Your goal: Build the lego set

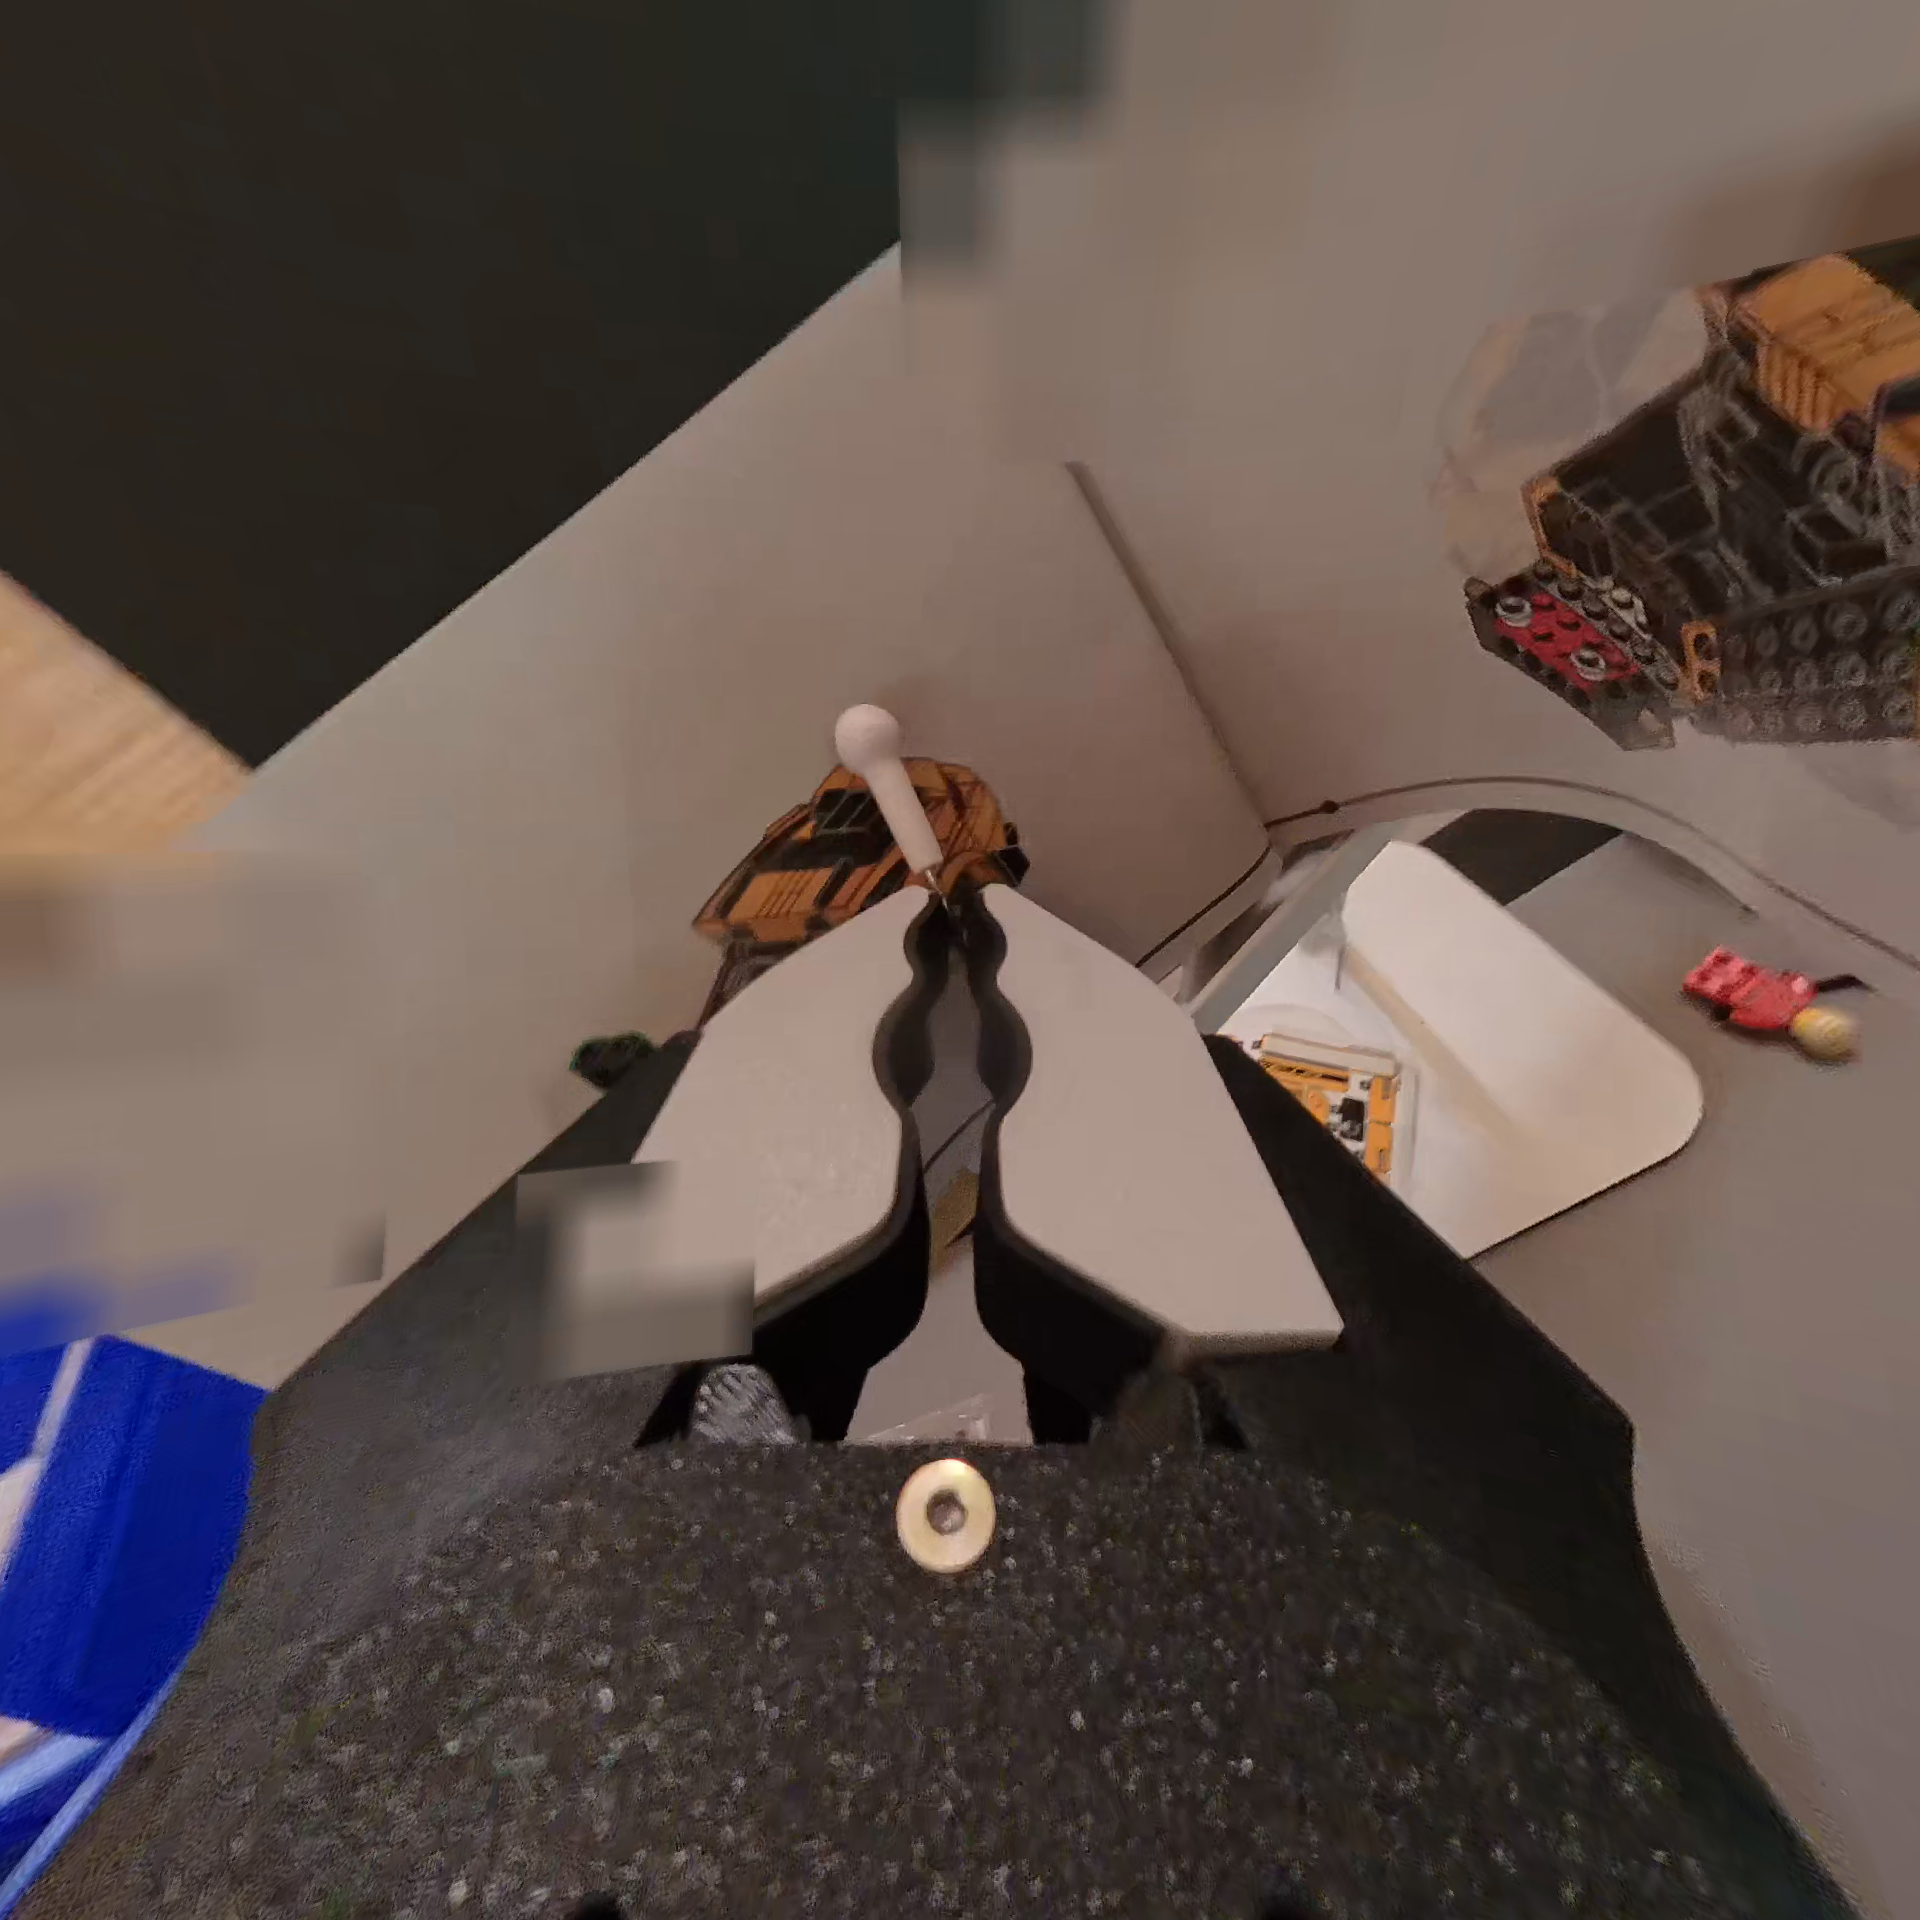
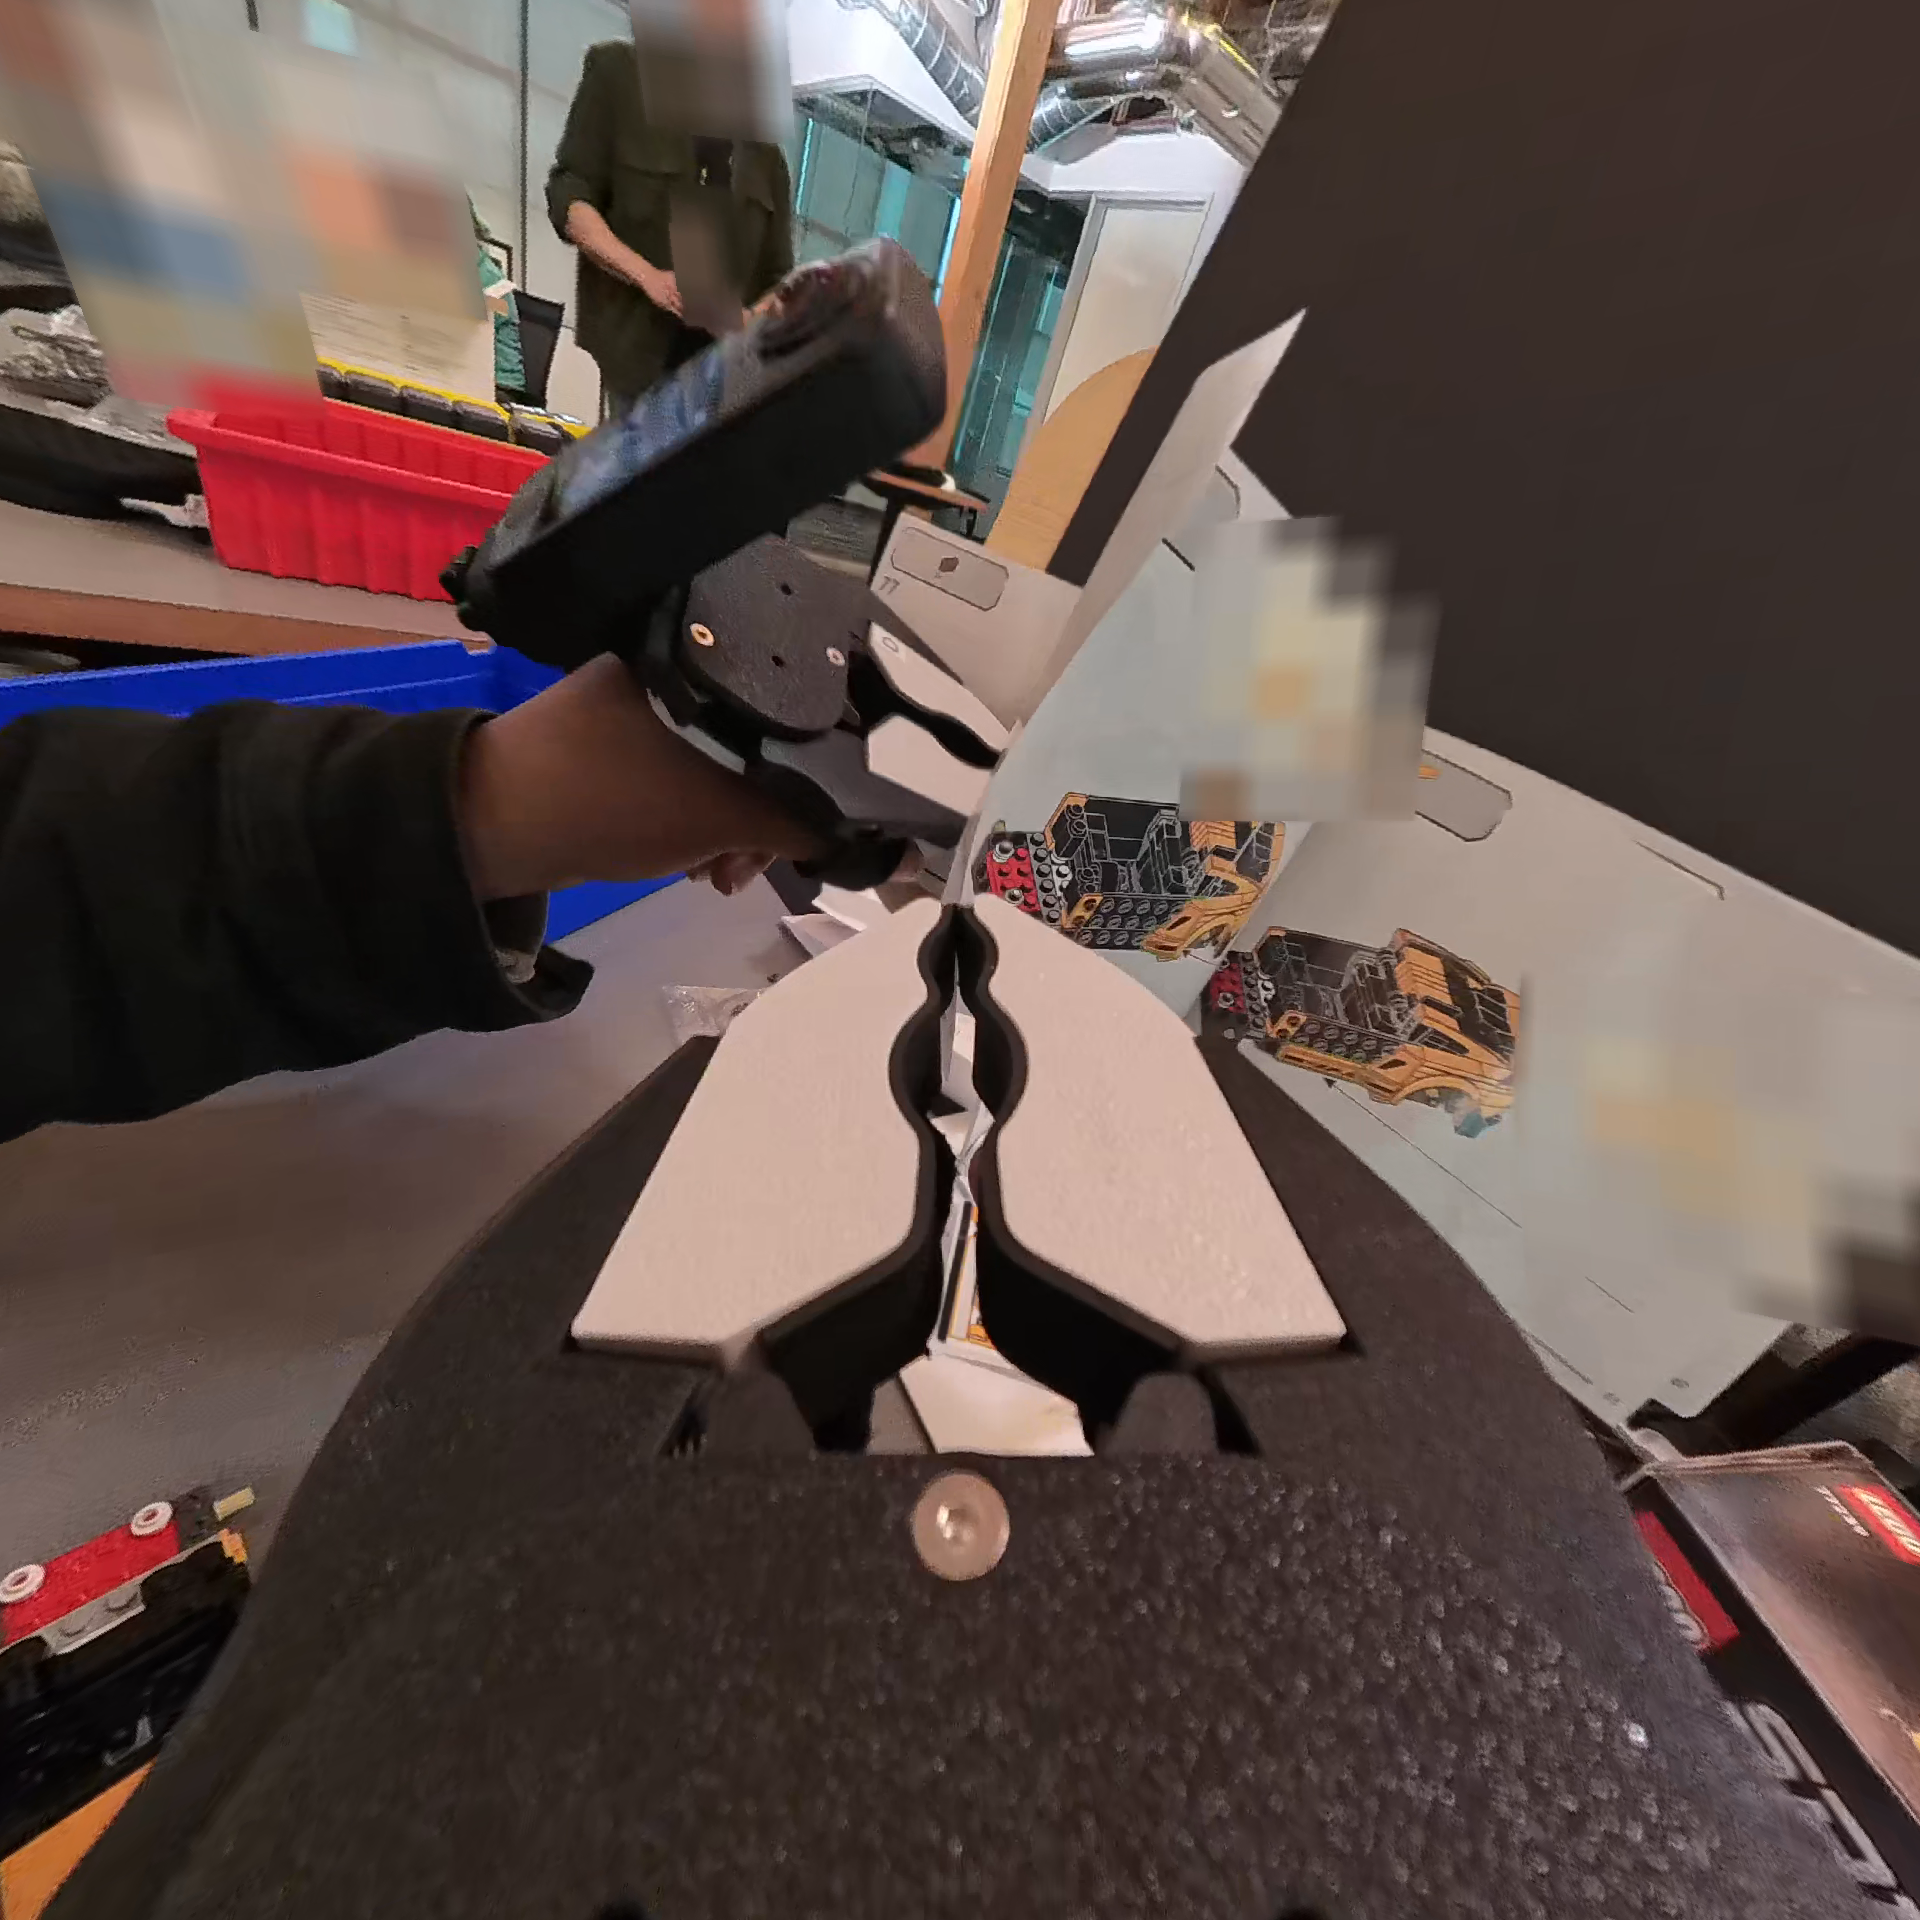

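In the left wrist view my left gripper is shut on the thin metal tip of a white tool with a round knob, which sticks out forward from the fingertips. Behind it is a grey booklet page with a yellow and black car drawing. In the right wrist view my right gripper is shut on the edge of a booklet page, which runs between the pads. That page shows two car drawings. The left gripper, held by a hand, points at the same page from the left.
A white tray with a printed sheet lies on the grey table, with a red brick piece beside it. A blue bin, a red bin, a standing person, a dark box and a red-black brick model are around. My hands' fingertips stand some 15 cm from each other.
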Available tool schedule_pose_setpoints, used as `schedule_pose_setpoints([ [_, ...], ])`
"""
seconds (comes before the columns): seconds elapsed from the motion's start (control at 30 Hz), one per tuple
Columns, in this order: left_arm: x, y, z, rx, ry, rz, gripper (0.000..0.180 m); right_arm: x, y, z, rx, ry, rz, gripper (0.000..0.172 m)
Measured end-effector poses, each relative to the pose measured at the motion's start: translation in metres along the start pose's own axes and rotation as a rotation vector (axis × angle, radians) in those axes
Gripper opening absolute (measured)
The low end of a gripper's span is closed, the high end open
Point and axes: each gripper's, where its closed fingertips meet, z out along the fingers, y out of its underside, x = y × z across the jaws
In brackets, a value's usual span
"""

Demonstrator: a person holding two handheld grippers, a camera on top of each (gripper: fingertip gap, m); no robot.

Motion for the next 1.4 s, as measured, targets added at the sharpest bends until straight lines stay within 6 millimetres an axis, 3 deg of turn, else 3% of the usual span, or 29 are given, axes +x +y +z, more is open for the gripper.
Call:
schedule_pose_setpoints([
  [0.6,-0.018,0.018,-0.025,0.25,0.238,-0.737,0.002,-0.004,0.005,0.01,-0.012,-0.013,0.021,0.0],
  [0.83,-0.022,0.032,-0.03,0.332,0.331,-1.037,0.002,-0.017,-0.004,0.025,-0.006,-0.048,0.014,0.0],
  [1.0,-0.024,0.041,-0.032,0.382,0.362,-1.182,0.002,-0.032,-0.013,0.05,-0.022,-0.072,0.006,0.0],
  [1.17,-0.023,0.05,-0.033,0.433,0.408,-1.308,0.002,-0.052,-0.019,0.091,-0.06,-0.098,-0.013,0.0],
  [1.4,-0.023,0.057,-0.032,0.497,0.472,-1.408,0.002,-0.068,0.002,0.159,-0.188,-0.069,-0.082,0.0],
])
